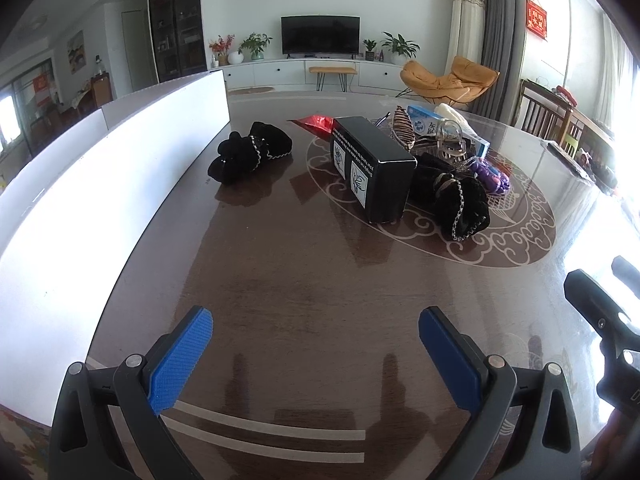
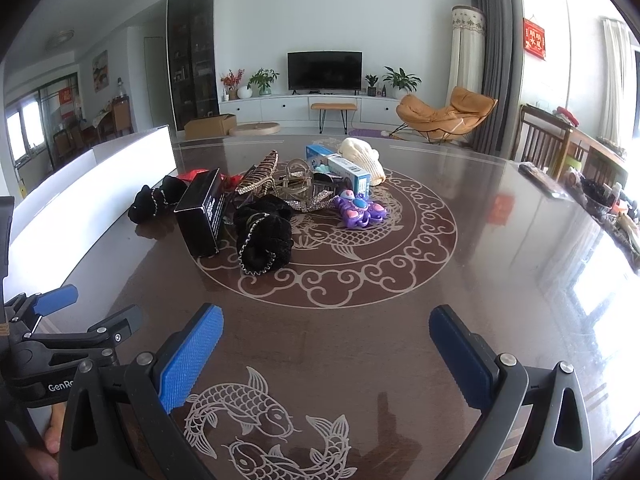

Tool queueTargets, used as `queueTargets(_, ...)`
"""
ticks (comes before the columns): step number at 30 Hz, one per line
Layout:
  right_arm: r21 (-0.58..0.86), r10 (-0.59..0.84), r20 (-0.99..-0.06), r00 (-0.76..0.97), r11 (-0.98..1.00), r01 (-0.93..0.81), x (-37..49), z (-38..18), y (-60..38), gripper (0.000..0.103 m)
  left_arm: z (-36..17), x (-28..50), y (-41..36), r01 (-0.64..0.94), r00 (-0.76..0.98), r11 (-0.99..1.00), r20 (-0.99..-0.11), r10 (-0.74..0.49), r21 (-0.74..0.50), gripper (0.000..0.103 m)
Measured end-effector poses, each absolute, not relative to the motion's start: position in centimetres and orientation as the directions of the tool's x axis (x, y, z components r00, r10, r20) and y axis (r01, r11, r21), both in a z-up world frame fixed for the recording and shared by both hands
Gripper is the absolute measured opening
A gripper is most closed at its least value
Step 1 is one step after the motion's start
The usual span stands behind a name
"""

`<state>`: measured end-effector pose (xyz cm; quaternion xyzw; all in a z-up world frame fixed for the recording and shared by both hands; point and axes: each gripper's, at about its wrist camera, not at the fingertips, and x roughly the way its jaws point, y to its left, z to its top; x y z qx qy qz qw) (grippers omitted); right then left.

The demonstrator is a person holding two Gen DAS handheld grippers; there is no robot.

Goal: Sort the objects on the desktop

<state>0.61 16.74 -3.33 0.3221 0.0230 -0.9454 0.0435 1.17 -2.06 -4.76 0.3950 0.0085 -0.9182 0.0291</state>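
Left gripper (image 1: 316,354) open, empty, above table (image 1: 280,280); black box (image 1: 374,168) ahead

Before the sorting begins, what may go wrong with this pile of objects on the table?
1. The tall black rectangular box stands on end against the black velvet pouch; pulling either may topple it.
2. The clear plastic hair clip lies tangled among other items, so a grasp may drag neighbours.
3. The glossy dark table may let objects slide.
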Motion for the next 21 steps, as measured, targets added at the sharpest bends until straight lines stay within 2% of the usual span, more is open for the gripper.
queueTargets(4, -0.015, -0.062, -0.618, -0.784, -0.996, 0.090, 0.3, -3.5, 16.8, 0.103, -5.6, 0.8, -2.8, 0.071, -0.660, -0.997, -0.749, -0.055, 0.011, 0.103)
queueTargets(9, -0.007, -0.062, -0.612, -0.788, -0.996, 0.084, 0.2, -3.4, 17.2, 0.103, -6.2, 0.2, -4.4, 0.099, -0.632, -0.994, -0.775, -0.021, -0.054, 0.103)
queueTargets(13, -0.004, -0.065, -0.627, -0.776, -0.996, 0.087, -0.2, -3.7, 17.4, 0.103, -6.4, -0.3, -4.4, 0.107, -0.613, -0.994, -0.788, -0.061, -0.005, 0.103)
queueTargets(21, -0.047, -0.054, -0.710, -0.702, -0.991, 0.124, -2.1, -5.2, 16.8, 0.103, -6.8, -1.6, -3.7, 0.071, -0.552, -0.997, -0.832, -0.053, 0.017, 0.103)
